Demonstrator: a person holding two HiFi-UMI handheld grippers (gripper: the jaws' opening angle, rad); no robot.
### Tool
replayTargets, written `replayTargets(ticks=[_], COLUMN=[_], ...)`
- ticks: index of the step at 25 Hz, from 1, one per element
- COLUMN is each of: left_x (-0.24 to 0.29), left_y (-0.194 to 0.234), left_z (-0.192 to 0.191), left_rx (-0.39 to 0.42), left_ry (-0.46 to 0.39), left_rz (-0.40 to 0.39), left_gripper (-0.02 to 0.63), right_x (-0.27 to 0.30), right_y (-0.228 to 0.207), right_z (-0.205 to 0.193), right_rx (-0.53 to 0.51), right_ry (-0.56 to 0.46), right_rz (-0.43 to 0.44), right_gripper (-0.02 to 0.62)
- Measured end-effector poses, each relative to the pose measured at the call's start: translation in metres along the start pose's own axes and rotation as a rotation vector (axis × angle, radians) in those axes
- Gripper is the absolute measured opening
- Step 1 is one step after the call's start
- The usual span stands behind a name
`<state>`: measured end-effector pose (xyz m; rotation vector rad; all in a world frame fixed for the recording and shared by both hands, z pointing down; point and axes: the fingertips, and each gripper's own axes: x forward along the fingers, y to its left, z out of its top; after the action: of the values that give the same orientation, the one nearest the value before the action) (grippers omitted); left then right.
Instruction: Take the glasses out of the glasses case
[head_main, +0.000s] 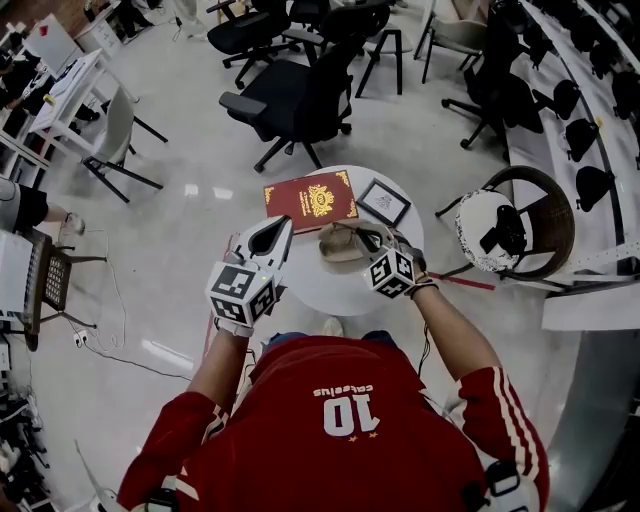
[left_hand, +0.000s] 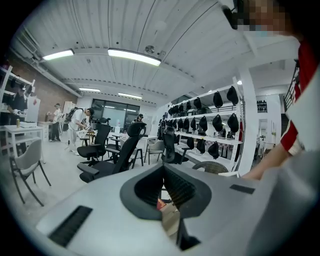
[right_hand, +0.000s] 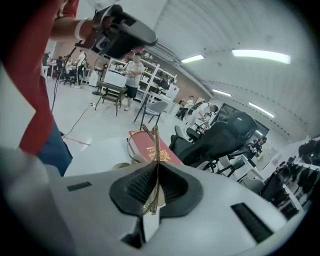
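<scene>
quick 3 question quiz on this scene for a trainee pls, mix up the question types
1. True or false: the right gripper has its fingers shut on the glasses.
2. In the head view, what lies just right of the red book?
A. a small framed picture
B. a mug
C. a laptop
3. Fill in the missing word: the glasses case rests on the round white ___.

Key
1. True. The thin frame runs between the closed fingers.
2. A
3. table
</scene>
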<state>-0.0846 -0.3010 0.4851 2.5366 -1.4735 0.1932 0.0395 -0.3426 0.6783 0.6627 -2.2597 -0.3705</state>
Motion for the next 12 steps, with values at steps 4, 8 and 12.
replayTargets(ticks=[4, 8, 12], left_x=[-0.008, -0.011, -0.009], left_y=[-0.008, -0.018, -0.021], left_z=[0.005, 0.007, 0.014], left_rx=[0.012, 0.026, 0.051], left_ry=[-0.007, -0.016, -0.037], left_rz=[-0.014, -0.03, -0.043], left_gripper=[0.009, 0.008, 0.008], right_x=[-0.029, -0.057, -0.083], right_y=[-0.006, -0.016, -0.033], right_z=[0.023, 0.04, 0.059], right_rx=[0.086, 0.194, 0.316], right_ry=[-0.056, -0.103, -0.17], right_rz=[-0.022, -0.072, -0.125], right_gripper=[0.026, 0.026, 0.026])
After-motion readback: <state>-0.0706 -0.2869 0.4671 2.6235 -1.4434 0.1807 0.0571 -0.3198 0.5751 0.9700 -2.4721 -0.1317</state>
